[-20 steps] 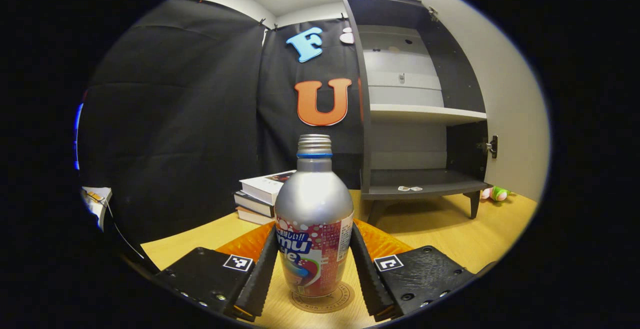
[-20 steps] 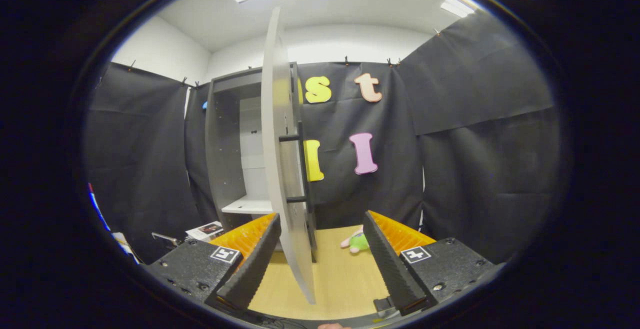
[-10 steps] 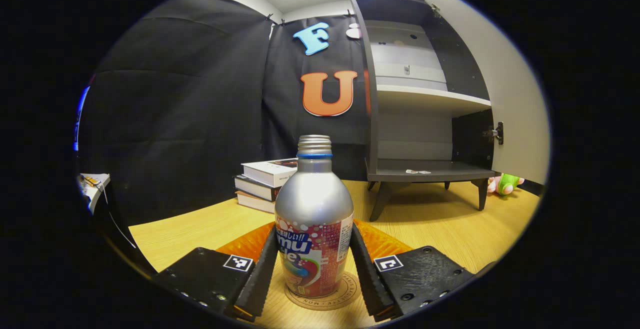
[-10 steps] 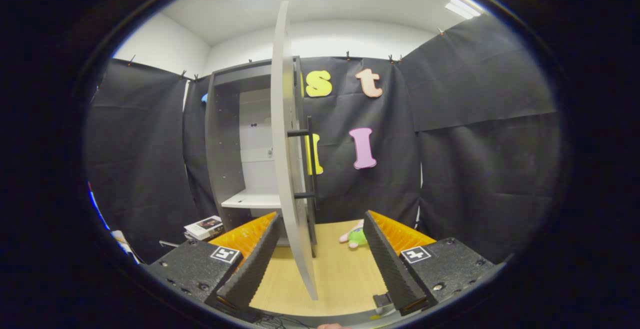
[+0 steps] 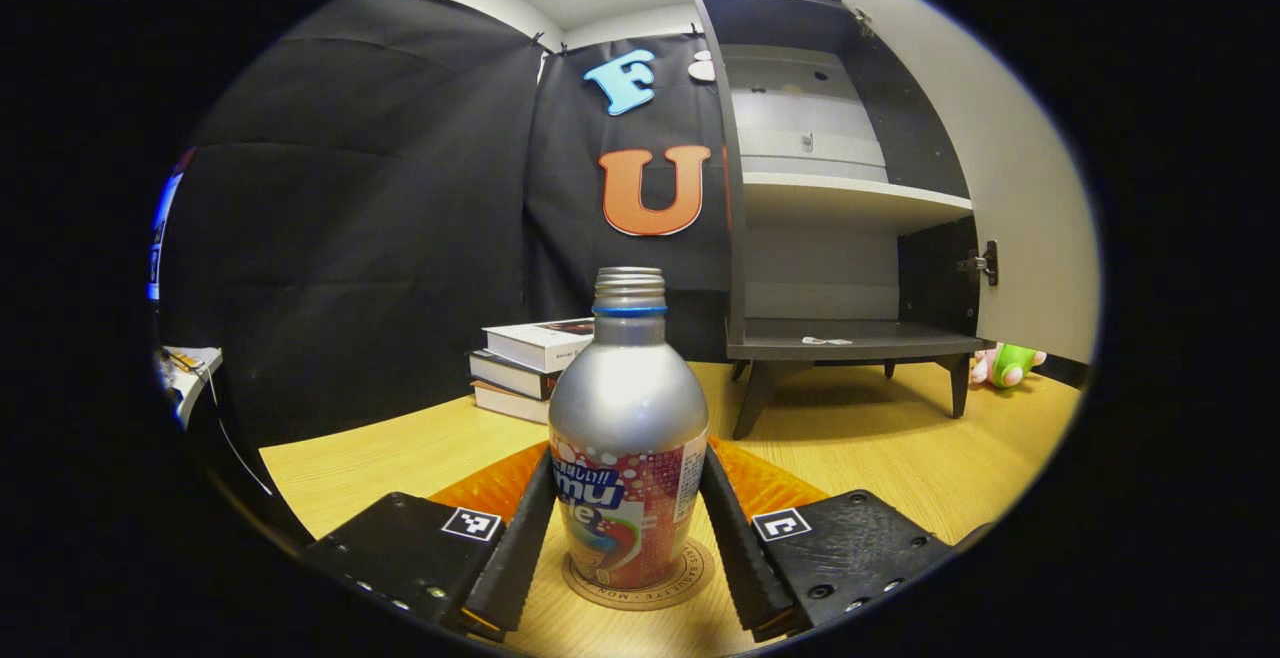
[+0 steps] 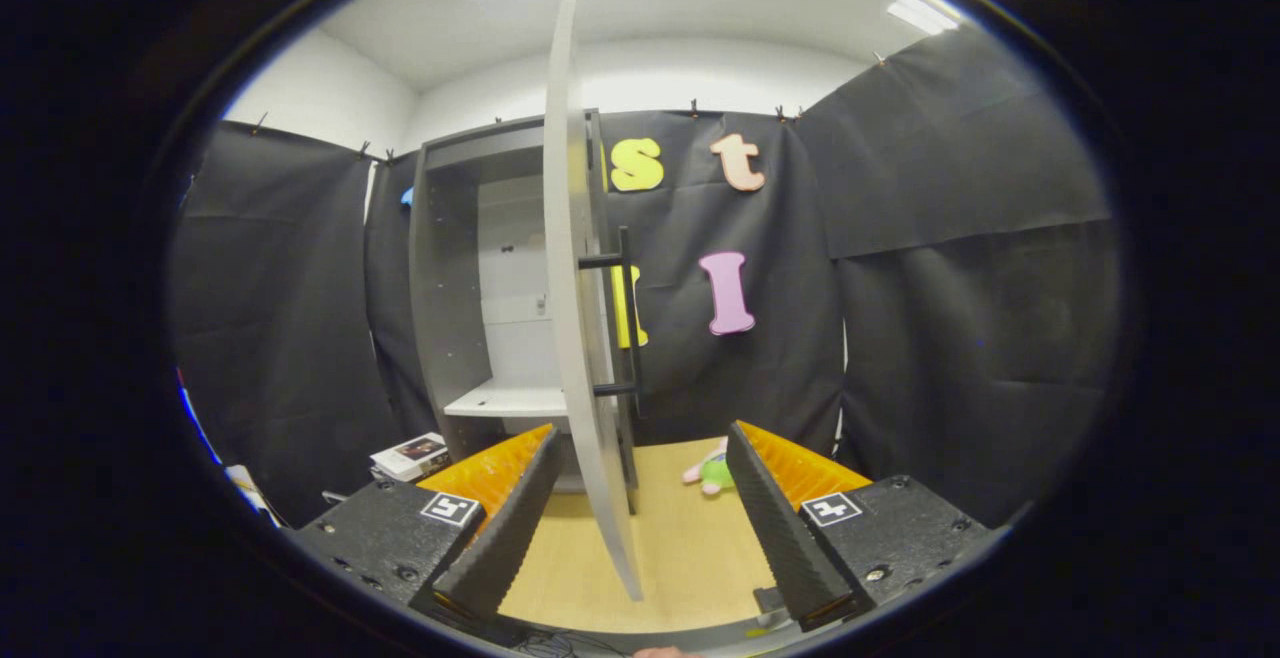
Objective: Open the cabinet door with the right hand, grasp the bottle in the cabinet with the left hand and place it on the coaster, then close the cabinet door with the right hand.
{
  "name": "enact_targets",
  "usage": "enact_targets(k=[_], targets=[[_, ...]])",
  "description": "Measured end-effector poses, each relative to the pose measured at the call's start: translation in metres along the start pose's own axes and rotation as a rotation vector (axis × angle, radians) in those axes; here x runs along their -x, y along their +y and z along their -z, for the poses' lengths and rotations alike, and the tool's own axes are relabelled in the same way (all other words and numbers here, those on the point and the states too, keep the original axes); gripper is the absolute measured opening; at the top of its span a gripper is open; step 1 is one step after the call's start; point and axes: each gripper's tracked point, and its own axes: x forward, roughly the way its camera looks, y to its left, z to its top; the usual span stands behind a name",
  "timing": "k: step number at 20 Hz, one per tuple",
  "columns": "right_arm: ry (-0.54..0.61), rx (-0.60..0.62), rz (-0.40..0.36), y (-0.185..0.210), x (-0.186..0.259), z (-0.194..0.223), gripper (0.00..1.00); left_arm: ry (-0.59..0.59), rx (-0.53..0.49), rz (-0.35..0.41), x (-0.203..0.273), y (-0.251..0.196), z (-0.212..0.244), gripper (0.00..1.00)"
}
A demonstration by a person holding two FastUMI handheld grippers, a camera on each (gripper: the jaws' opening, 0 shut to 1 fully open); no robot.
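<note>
The bottle (image 5: 624,438) stands upright on the round coaster (image 5: 690,578), which lies on the wooden table (image 5: 380,458). The left gripper (image 5: 625,558) pinches the bottle, one finger on each side of its label. Behind the bottle are stacked books (image 5: 525,368) and the cabinet (image 5: 840,198), its door (image 6: 575,288) open. The right gripper (image 6: 640,528) is spread wide, the door's edge between its fingers without touching them.
</note>
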Motion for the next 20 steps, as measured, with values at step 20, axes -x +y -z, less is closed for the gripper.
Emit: enact_targets(k=[20], targets=[[-0.083, -0.016, -0.004, -0.034, -0.014, 0.002, 1.0, -0.158, -0.066, 0.109, 0.073, -0.006, -0.208, 0.96]])
